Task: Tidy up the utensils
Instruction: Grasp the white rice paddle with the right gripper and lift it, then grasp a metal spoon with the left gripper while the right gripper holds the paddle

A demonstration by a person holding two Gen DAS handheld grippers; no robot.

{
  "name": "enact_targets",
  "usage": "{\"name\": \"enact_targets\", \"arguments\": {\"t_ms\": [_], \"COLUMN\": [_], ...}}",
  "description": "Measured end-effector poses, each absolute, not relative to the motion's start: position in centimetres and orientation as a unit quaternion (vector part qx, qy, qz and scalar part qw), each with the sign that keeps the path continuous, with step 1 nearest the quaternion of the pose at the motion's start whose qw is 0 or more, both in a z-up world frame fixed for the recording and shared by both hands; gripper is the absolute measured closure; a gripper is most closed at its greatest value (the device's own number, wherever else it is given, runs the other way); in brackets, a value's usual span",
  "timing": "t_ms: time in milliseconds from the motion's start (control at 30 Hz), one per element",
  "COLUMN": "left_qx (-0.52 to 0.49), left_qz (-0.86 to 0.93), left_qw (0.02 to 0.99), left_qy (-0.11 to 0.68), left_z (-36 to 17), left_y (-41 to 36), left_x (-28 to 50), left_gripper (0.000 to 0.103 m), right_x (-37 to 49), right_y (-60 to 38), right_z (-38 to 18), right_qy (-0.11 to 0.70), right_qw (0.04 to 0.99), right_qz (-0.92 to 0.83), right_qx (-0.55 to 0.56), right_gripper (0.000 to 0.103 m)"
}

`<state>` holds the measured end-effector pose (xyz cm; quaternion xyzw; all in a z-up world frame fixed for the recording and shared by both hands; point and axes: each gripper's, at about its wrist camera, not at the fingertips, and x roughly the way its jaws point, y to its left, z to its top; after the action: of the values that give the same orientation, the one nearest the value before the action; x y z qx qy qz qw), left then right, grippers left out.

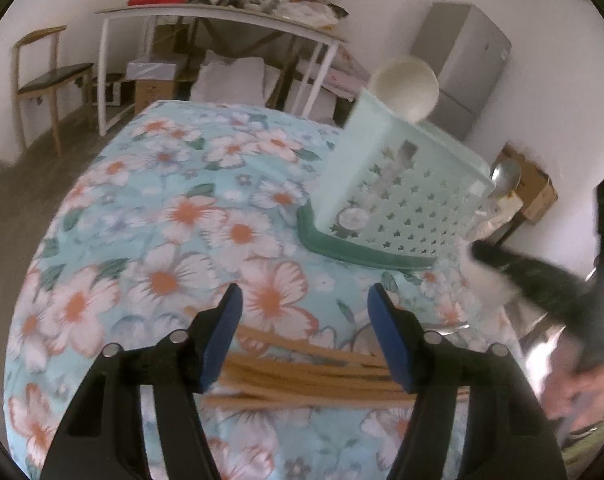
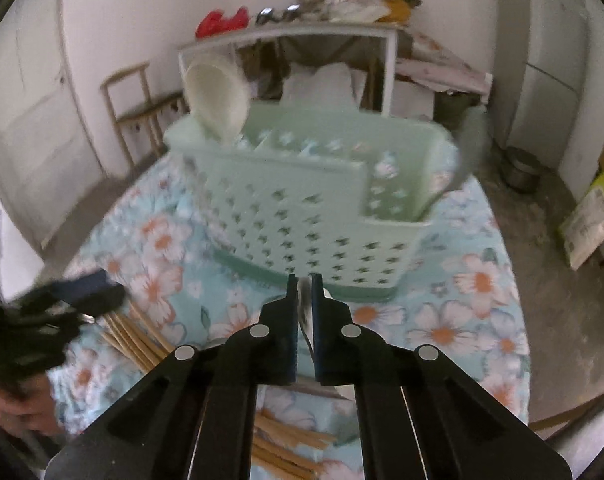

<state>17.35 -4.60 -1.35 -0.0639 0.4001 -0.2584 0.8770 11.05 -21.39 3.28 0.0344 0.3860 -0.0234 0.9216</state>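
Observation:
A pale green perforated utensil holder (image 1: 393, 196) stands on the flowered tablecloth (image 1: 162, 208), with a white ladle (image 1: 405, 88) in one end and a metal spoon (image 1: 503, 178) in the other. Several wooden chopsticks (image 1: 302, 372) lie on the cloth. My left gripper (image 1: 303, 300) is open just above the chopsticks. In the right wrist view the holder (image 2: 313, 204) stands straight ahead and the chopsticks (image 2: 138, 340) lie at lower left. My right gripper (image 2: 303, 280) is shut on a metal utensil (image 2: 305, 312), held in front of the holder.
A white side table (image 1: 222, 16) with clutter stands by the far wall, a wooden chair (image 1: 50, 80) at left, a grey fridge (image 1: 465, 64) at right. A cardboard box (image 1: 533, 196) and a metal pot (image 2: 519, 168) sit on the floor.

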Motion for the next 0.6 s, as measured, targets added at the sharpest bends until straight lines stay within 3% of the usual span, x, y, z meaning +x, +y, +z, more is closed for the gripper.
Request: {"name": "enact_targets", "arguments": {"t_ms": [300, 600], "left_qx": [0.063, 0.11], "left_qz": [-0.24, -0.262], "left_qw": [0.858, 0.843], "left_qy": [0.449, 0.456], "left_z": [-5.0, -4.8], "left_y": [-8.9, -8.0], "left_x": [17.6, 15.1], "left_gripper": [0.054, 0.055], "right_x": [8.7, 8.5], "right_y": [-25.6, -26.6], "right_z": [5.3, 5.4], "right_qy": [0.355, 0.34], "right_qw": [0.928, 0.932], "right_qz": [-0.029, -0.016], "right_qx": [0.108, 0.127], "right_gripper": [0.1, 0.101]}}
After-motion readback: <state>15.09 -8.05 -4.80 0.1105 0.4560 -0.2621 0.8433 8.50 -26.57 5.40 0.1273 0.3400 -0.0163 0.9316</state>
